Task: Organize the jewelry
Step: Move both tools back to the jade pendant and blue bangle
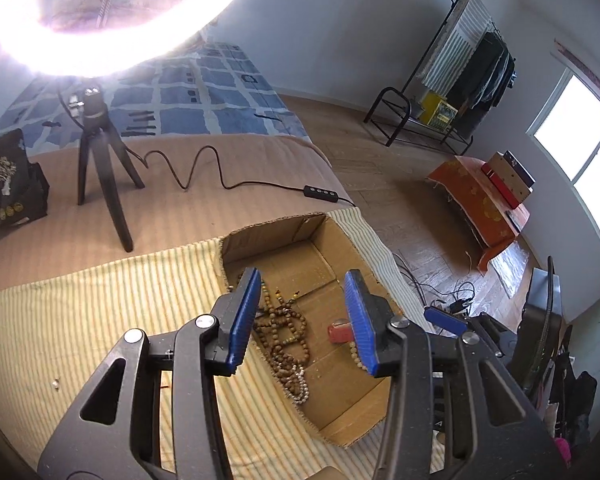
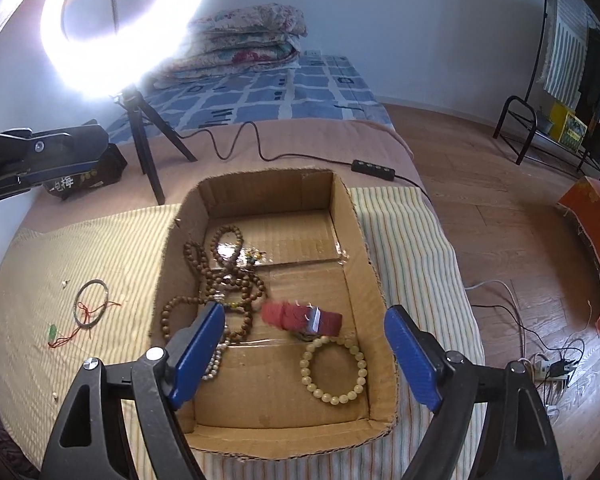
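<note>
At the far left of the right wrist view, a thin grey ring bangle (image 2: 93, 303) tied with red thread lies on the yellow striped cloth (image 2: 100, 240), with a small green bead (image 2: 52, 331) on red cord just below and left of it, both outside the box. Above them, in the upper left, a glowing white ring light (image 2: 124, 24) stands on a black tripod (image 2: 148, 152).

In the centre sits the open brown cardboard box (image 2: 348, 208). In its left half lies a tangle of brown wooden bead strands (image 2: 224, 272). Toward the middle, a blurred red tassel-like piece (image 2: 300, 318) rests on the box floor, and just below it lies a pale yellow bead bracelet (image 2: 334, 368), touching no other strand.

The right gripper (image 2: 304, 354) hovers over the box, its blue-padded fingers (image 2: 198, 354) spread wide and grasping nothing.

In the left wrist view, the left gripper (image 1: 302, 320) also hangs above the same box, blue fingers (image 1: 244, 320) released and empty, the brown strands visible between them. At right, a black cable with an inline switch (image 2: 374, 168) crosses the tan blanket (image 2: 300, 136)
</note>
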Tool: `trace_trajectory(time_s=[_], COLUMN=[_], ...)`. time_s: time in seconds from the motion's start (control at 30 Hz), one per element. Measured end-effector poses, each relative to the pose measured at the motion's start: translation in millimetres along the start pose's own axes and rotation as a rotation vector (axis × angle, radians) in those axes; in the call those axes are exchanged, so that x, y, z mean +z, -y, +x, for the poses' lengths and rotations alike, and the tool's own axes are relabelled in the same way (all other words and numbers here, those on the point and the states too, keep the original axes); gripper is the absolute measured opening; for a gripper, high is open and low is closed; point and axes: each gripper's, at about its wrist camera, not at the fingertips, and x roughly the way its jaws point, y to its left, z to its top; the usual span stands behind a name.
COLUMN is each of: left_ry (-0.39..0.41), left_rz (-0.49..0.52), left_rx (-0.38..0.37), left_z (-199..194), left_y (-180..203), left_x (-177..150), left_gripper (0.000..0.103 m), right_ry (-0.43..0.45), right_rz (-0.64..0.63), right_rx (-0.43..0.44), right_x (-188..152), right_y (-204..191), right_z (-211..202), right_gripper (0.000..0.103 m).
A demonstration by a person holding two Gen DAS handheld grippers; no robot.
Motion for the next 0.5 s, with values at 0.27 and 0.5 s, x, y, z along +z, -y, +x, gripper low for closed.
trace_trajectory(time_s=[0.27, 0.5], left_ry=[0.05, 0.092], left_rz=[0.03, 0.041], left_rx=[0.057, 0.148], left_z=[-40.8, -81.6], left_y=[-17.9, -56.5], left_x=[-4.7, -14.9], left_gripper=[0.043, 0.045], right_ry=[0.031, 0.074], right_rz=[-0.019, -0.04], right_rx=[0.03, 0.046], right_x=[0.8, 3.7], right_y=[-16.8, -38.5], right_z=[-12.0, -20.9], right_gripper=[0.086, 0.097])
